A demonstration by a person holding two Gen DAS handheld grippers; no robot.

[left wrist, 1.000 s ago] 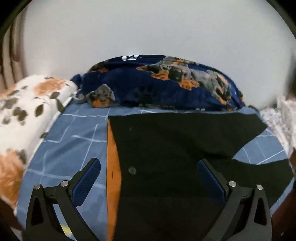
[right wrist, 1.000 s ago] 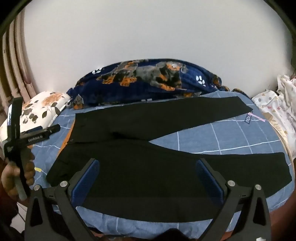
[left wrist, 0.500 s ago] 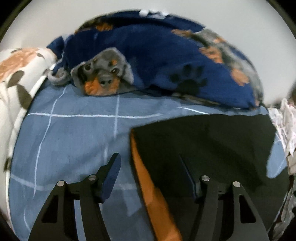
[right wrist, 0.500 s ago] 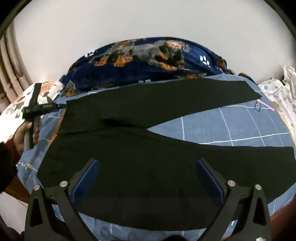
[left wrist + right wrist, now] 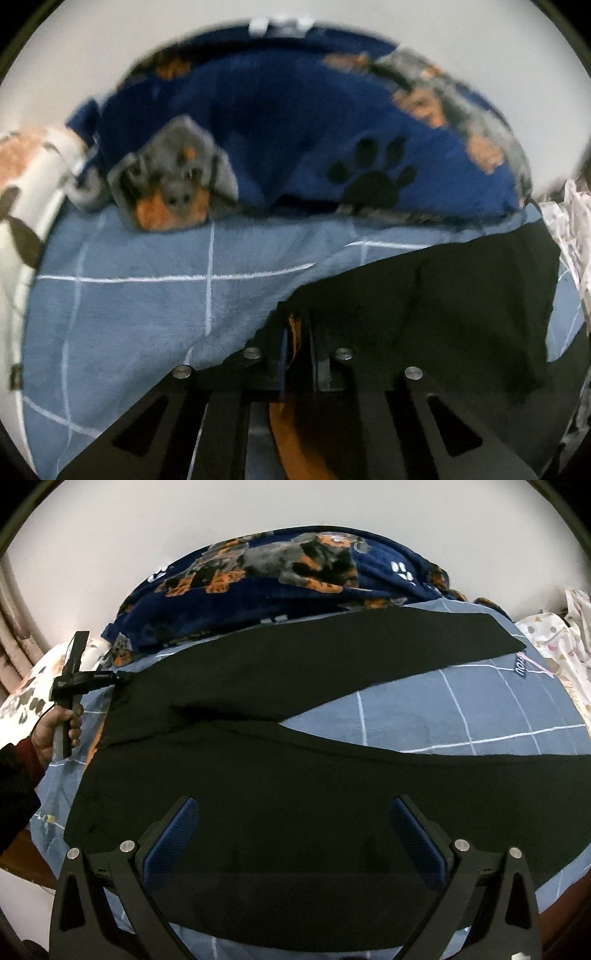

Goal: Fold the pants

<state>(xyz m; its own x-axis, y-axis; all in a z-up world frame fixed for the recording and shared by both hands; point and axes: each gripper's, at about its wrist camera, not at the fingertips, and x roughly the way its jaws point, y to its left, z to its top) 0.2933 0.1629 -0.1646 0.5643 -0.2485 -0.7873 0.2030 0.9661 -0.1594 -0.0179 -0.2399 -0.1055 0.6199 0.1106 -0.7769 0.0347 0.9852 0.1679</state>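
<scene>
Black pants (image 5: 295,782) lie spread on the blue checked bed, legs running to the right, one far and one near. My left gripper (image 5: 297,332) is shut on the far corner of the waistband (image 5: 406,302), with its orange lining (image 5: 293,328) pinched between the fingers. It also shows in the right wrist view (image 5: 114,677) at the pants' far left corner, held by a hand. My right gripper (image 5: 291,834) is open, hovering over the near leg, holding nothing.
A navy dog-print blanket (image 5: 280,576) is bunched along the far side against the white wall. A floral pillow (image 5: 22,192) lies at the left. Pale printed fabric (image 5: 557,635) sits at the right edge. The bed's near edge (image 5: 37,845) drops off at lower left.
My left gripper moved forward to the far waistband corner and closed on it, and the cloth there has bunched. My right gripper stayed open and moved closer over the near leg.
</scene>
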